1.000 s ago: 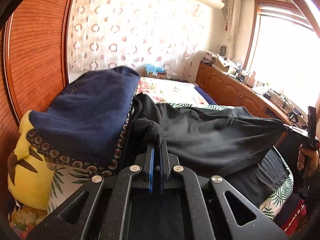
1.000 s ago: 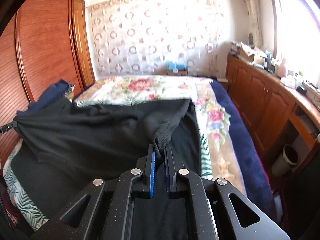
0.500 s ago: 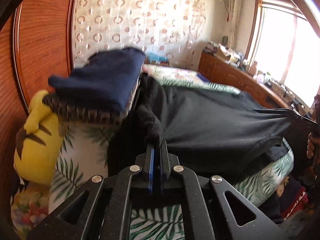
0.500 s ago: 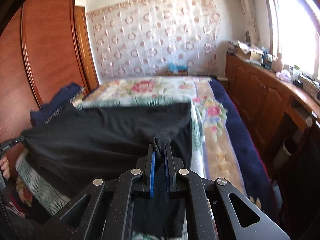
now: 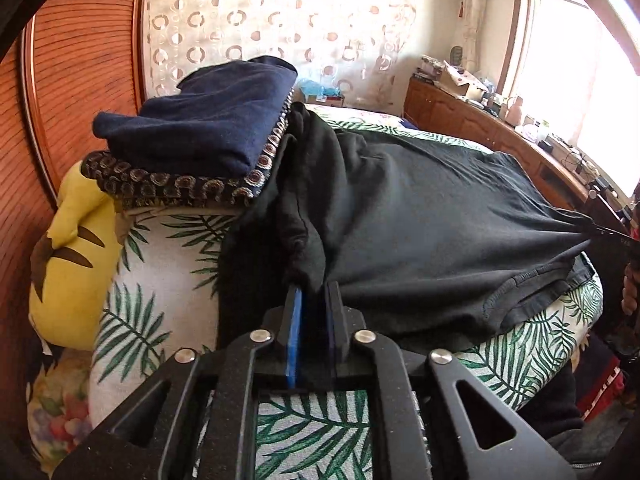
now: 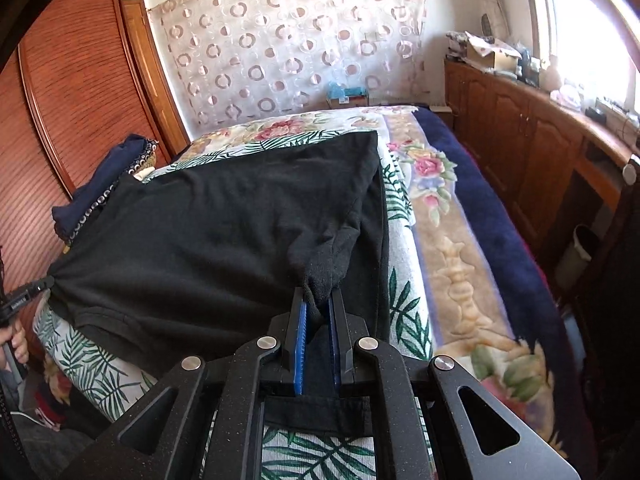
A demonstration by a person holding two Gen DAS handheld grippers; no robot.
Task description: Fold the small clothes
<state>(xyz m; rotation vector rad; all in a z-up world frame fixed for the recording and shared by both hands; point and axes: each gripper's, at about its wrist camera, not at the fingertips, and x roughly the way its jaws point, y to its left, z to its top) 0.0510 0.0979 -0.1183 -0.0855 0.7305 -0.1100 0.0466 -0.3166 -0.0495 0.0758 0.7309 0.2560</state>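
Risk, left corner: the left gripper (image 5: pixel 311 294) was easing its jaws apart with a bunched corner of the black garment (image 5: pixel 420 216) between its pads; let go before the cloth lay flat, that corner would likely spring back into a lump.
Risk, right corner: the right gripper (image 6: pixel 318 304) was loosening too, a twist of the same cloth caught between its pads (if one side freed first, the folded edge could skew, I thought).
Risk, neighbour: the garment's far left edge pressed against the folded navy cloth (image 5: pixel 200 128), which could hold that edge up in a ridge.
Where it lay: spread across the leaf-print cover (image 6: pixel 400 312) at the near end of the bed, doubled over, a lower layer showing beneath.
Look: matte black knit, soft, stitched hem visible, gathered into wrinkles at both pinched corners, smoother across the middle.
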